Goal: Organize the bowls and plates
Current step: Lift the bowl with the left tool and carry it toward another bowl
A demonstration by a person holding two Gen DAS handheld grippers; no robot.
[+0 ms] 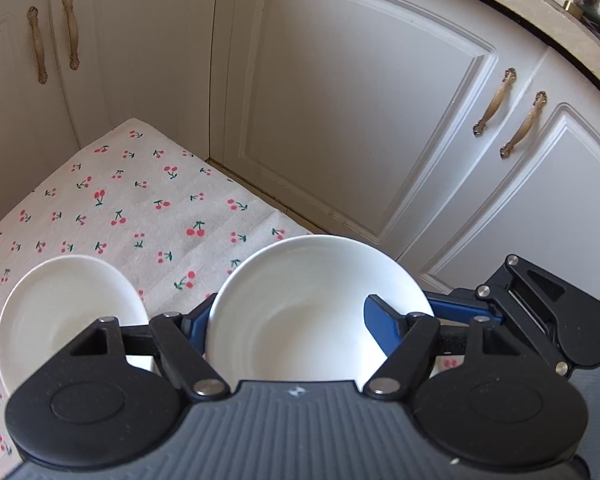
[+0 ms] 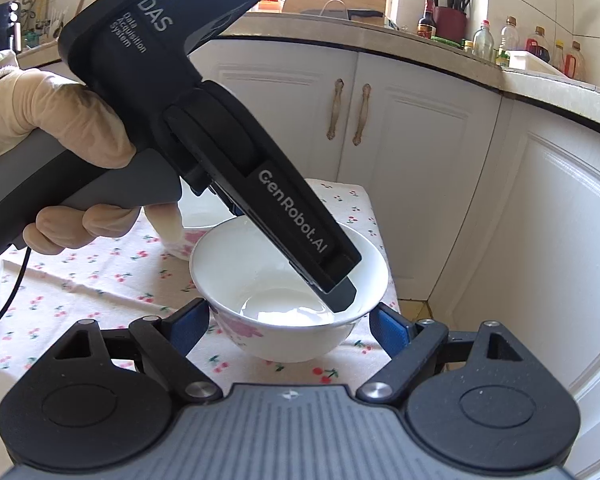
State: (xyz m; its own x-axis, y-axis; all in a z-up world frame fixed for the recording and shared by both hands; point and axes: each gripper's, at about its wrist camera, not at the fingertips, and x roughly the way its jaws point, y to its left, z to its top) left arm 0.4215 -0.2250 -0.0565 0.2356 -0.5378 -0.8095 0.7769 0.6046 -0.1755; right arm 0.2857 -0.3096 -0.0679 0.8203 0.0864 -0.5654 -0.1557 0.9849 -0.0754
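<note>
Jaws of the left gripper (image 1: pixel 289 316) stand wide apart. One blue finger (image 1: pixel 380 322) reaches inside the round white ceramic bowl with pink flowers on its outer wall (image 1: pixel 308 280), and the other sits outside its left rim, so nothing is clamped. Seen from the right wrist, this gripper slants down from a cream-gloved left hand (image 2: pixel 56 120), with its tip against the bowl's inner wall.

Jaws of the right gripper (image 2: pixel 290 322) are also spread wide, one finger on either side of the bowl; whether they touch it cannot be told.

The bowl sits near the right edge of the table covered in a cherry-print cloth (image 1: pixel 140 208). Its mouth faces up, and being round it has no long axis. A shallow white dish (image 1: pixel 60 308) rests on the cloth to its left, apart from it. White panelled cabinet doors (image 1: pixel 360 100) stand behind.
</note>
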